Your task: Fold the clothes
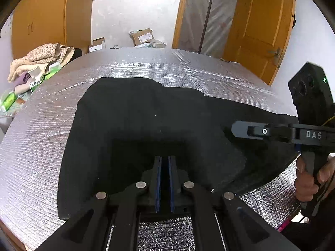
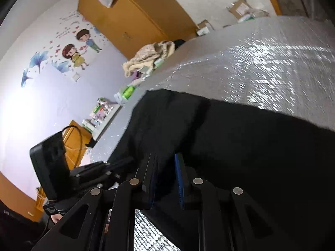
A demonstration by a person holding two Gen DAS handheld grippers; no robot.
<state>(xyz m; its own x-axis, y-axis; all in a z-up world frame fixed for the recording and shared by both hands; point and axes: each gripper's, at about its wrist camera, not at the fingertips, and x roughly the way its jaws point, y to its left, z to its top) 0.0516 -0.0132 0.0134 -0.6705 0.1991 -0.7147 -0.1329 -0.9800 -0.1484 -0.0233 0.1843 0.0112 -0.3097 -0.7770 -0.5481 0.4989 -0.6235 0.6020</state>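
With the left gripper [image 1: 165,161] nearly shut, seemingly pinching the black garment [image 1: 146,121] on the foil-covered table [image 1: 37,146], and the right gripper [image 2: 165,167] narrowly parted around a fold, we should carry both edges over evenly.

"DAS" marks the right gripper [image 1: 240,129]

White capital letters stand on its black arm in the left wrist view; print on the boxes [image 1: 36,81] is too small to read.

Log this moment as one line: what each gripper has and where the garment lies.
left gripper: shut on black garment | right gripper: shut on black garment | garment: on silver mat, partly folded
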